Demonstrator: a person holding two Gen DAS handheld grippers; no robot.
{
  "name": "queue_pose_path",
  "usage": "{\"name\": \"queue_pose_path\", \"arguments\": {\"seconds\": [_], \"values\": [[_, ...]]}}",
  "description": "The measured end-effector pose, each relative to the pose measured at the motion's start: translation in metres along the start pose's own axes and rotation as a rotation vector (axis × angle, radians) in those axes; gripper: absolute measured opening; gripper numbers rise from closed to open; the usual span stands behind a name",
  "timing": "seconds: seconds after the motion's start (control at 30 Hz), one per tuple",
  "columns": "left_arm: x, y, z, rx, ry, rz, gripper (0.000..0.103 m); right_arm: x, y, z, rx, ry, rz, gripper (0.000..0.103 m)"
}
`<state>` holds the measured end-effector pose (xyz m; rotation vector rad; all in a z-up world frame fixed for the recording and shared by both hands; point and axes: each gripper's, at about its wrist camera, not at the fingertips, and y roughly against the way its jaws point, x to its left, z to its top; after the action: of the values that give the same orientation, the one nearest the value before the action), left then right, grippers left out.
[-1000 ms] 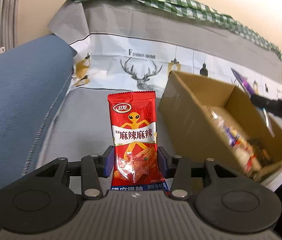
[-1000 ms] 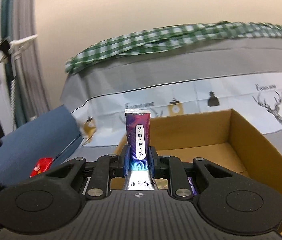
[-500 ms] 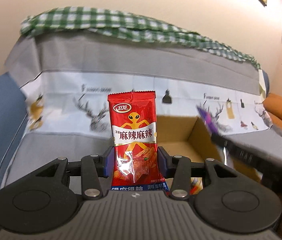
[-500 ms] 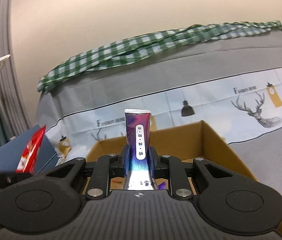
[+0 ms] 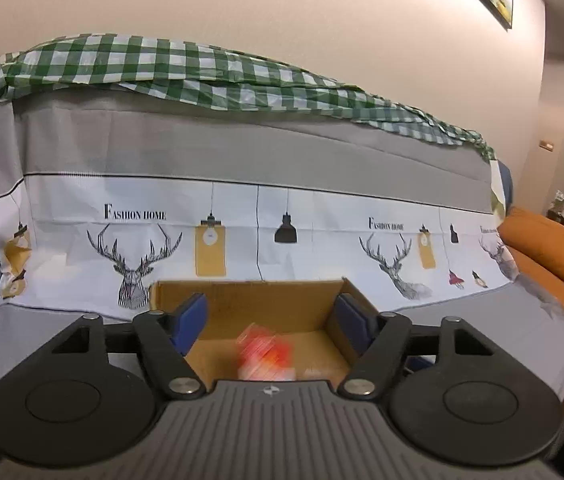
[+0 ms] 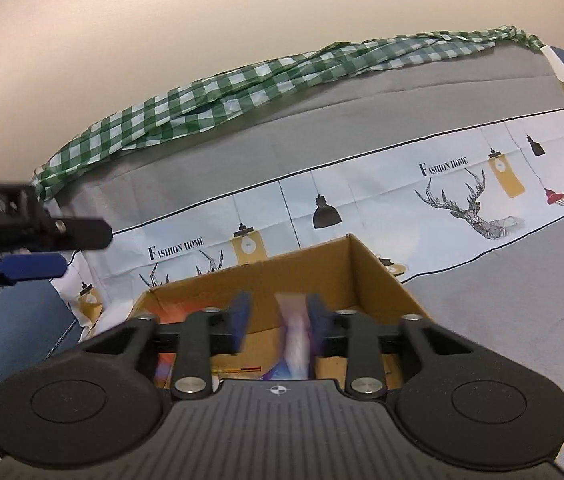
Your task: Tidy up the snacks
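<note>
Two snack packets drop into the cardboard box (image 5: 250, 304).
Left gripper (image 5: 278, 320) and right gripper (image 6: 276, 316) released; I fetch more next.

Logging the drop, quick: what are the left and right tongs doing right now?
Left tongs: open, empty; blurred red packet falling into cardboard box.
Right tongs: open; blurred purple packet slipping out between them.
</note>
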<state>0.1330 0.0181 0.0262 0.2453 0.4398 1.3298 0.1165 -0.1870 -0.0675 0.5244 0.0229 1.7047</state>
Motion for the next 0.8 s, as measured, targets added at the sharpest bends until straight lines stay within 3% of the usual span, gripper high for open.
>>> {"name": "queue_pose_path", "arguments": {"seconds": [0.03, 0.1, 0.33, 0.53, 0.8], "values": [[0.002, 0.005, -0.006, 0.006, 0.002, 0.007, 0.080, 0.001, 0.001, 0.000, 0.003, 0.003, -0.003, 0.063], [0.009, 0.015, -0.018, 0.019, 0.020, 0.022, 0.084, 0.004, 0.003, -0.001, 0.008, 0.012, -0.006, 0.073], [0.021, 0.062, -0.059, 0.020, 0.077, 0.068, 0.091, 0.012, 0.020, -0.004, -0.003, 0.049, -0.016, 0.096], [0.004, 0.099, -0.080, -0.034, 0.037, 0.093, 0.095, 0.019, 0.044, -0.008, -0.007, 0.093, -0.065, 0.102], [0.007, 0.114, -0.116, 0.053, 0.109, 0.132, 0.096, 0.028, 0.099, -0.013, -0.033, 0.184, -0.077, 0.102]]}}
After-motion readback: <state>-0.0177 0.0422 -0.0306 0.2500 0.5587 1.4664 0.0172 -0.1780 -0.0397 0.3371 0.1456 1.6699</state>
